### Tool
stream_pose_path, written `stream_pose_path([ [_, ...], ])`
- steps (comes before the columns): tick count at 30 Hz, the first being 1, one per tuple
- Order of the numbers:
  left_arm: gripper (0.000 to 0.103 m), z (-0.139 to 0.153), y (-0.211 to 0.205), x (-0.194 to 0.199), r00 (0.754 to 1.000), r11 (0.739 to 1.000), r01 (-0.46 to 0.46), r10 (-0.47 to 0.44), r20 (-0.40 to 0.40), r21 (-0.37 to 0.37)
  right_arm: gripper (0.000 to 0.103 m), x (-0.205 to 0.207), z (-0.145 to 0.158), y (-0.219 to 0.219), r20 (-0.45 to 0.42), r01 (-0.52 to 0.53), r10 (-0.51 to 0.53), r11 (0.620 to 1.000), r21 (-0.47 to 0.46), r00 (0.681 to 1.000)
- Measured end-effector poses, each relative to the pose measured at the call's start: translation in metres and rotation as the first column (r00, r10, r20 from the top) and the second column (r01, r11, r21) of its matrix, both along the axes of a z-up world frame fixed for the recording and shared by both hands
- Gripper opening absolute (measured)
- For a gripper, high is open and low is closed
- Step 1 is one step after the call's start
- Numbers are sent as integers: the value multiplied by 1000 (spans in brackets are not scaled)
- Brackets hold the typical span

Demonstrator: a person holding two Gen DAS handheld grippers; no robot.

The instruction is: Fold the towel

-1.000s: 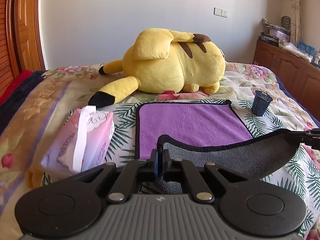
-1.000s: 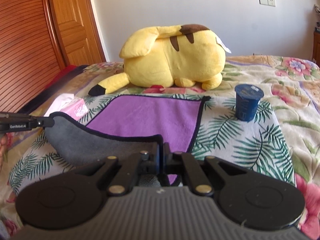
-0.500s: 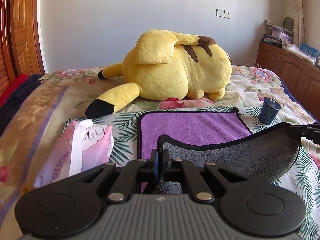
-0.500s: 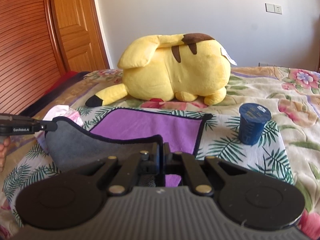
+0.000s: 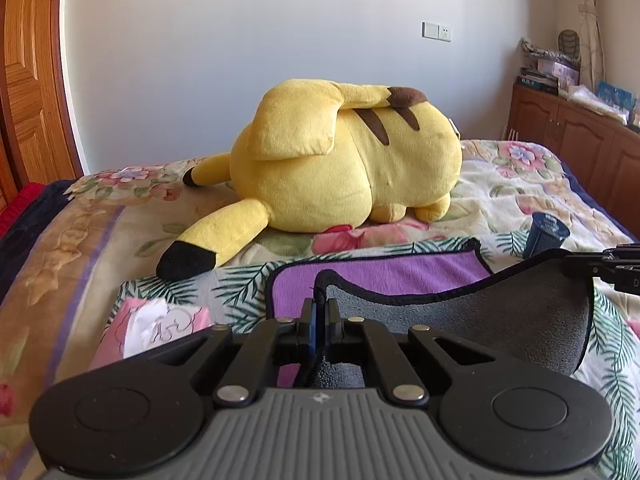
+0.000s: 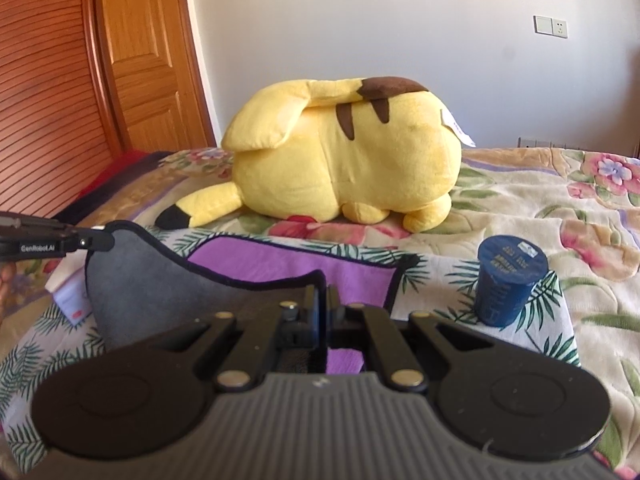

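Off to the left of the left gripper a pink soft pack of tissues lies on the floral bedspread. That gripper's jaws are pinched onto the black-piped corner of the purple microfibre towel with a grey underside, which rises as a small peak just above the fingertips. From there the lifted edge sags rightward in a shallow curve to the other corner, clamped in the right gripper; the left wrist view shows that tool entering from the right edge. The grey underside hangs between the two like a hammock, while the purple face lies flat on the bed straight ahead of both grippers, its far edge short of the big yellow plush toy with brown stripes. Right of the right gripper a dark blue ribbed plastic cup stands just off the towel's far right corner.

The held edge runs left to right, and the free far edge lies parallel ahead, so the fold likely turns on carrying both corners forward together; neither hand looks nearer.

Compared with a second ago, both cameras sit lower and farther forward: less purple shows beyond the raised edge, the plush looms larger, and the tissue pack has slid toward the lower left.
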State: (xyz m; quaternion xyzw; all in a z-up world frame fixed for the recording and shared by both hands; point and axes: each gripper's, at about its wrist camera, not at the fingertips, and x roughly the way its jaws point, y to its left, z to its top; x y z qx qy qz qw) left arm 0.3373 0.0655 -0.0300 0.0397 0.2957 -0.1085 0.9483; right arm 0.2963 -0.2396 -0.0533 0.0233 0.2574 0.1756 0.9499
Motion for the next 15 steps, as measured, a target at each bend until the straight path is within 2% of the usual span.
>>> stream_pose_path([
  [7, 0, 2, -10, 14, 999, 1000, -11, 10, 31, 24, 4, 18, 0, -6, 0, 38, -38, 999, 38, 999],
  [15, 0, 0, -10, 24, 998, 999, -41, 40, 55, 13, 4, 35, 0, -10, -17, 59, -58, 996, 62, 998],
])
